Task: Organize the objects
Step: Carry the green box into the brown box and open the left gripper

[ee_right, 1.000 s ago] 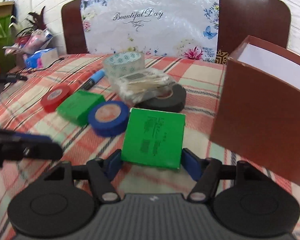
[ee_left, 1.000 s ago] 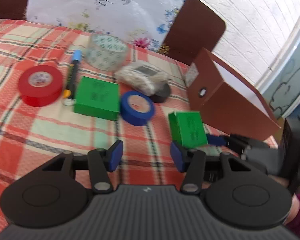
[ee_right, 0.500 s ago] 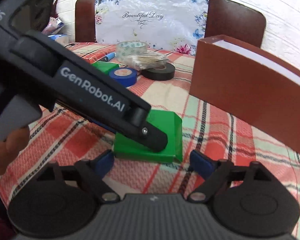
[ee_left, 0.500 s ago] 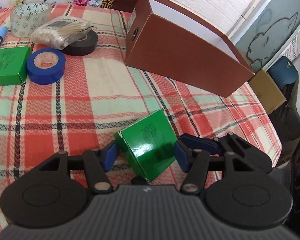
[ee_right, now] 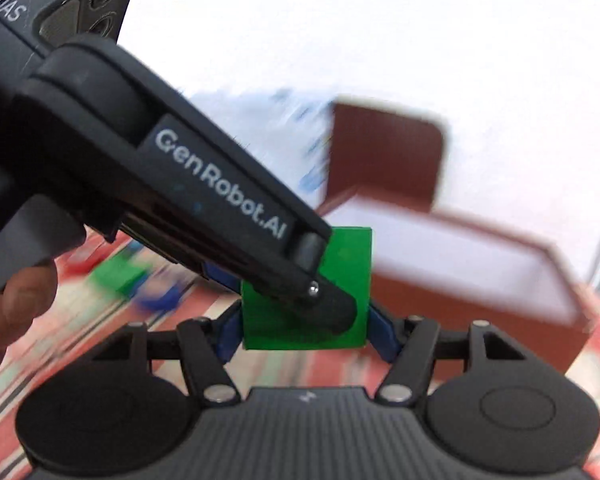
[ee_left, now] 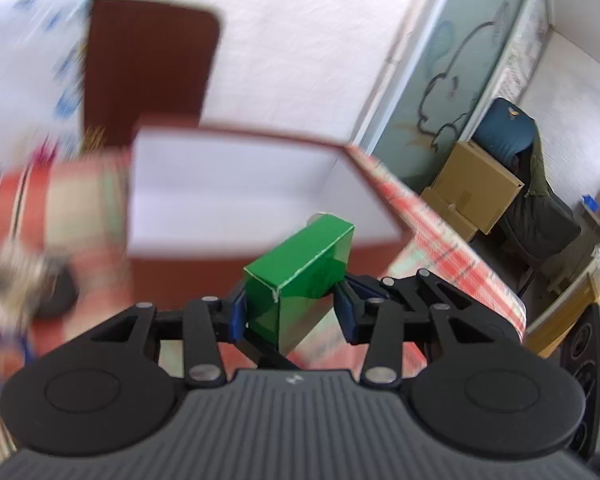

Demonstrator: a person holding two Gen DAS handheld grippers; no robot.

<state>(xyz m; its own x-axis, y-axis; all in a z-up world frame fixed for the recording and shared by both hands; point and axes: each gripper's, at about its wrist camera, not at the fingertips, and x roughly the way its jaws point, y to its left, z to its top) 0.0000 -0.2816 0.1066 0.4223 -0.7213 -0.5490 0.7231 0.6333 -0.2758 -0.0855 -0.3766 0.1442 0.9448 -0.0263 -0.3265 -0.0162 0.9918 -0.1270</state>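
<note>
Brown card forms the walls of the open box (ee_left: 260, 258), the largest task thing, which fills the middle of the left wrist view with its white inside showing and sits at the right middle of the right wrist view (ee_right: 500, 300). It rests on the plaid-clothed surface (ee_left: 452, 248); blurred tape rolls lie at the far left of that view, too smeared to sort out.

Below the box's near wall, centre frame, the green carton (ee_left: 300, 292) hangs clear of the surface, gripped by both tools at once. The left hand-held gripper (ee_left: 290, 314) has just been closing, and its 2 blue pads sit against the carton's sides, so it holds the carton. The right hand-held gripper (ee_right: 306, 326) has likewise just been closing, with the same carton (ee_right: 340, 264) clamped between its pads, the left tool's finger lying across the carton's face.

In the left view the carton's long axis runs from lower left to upper right, tilted, its far end aimed at the box opening. The opening lies straight ahead of and just above the carton in that view, ahead and to the right in the right one. Both tools look about equally near; I judge the coming move is a short carry forward over the near wall, after which 1 tool must let go.
</note>
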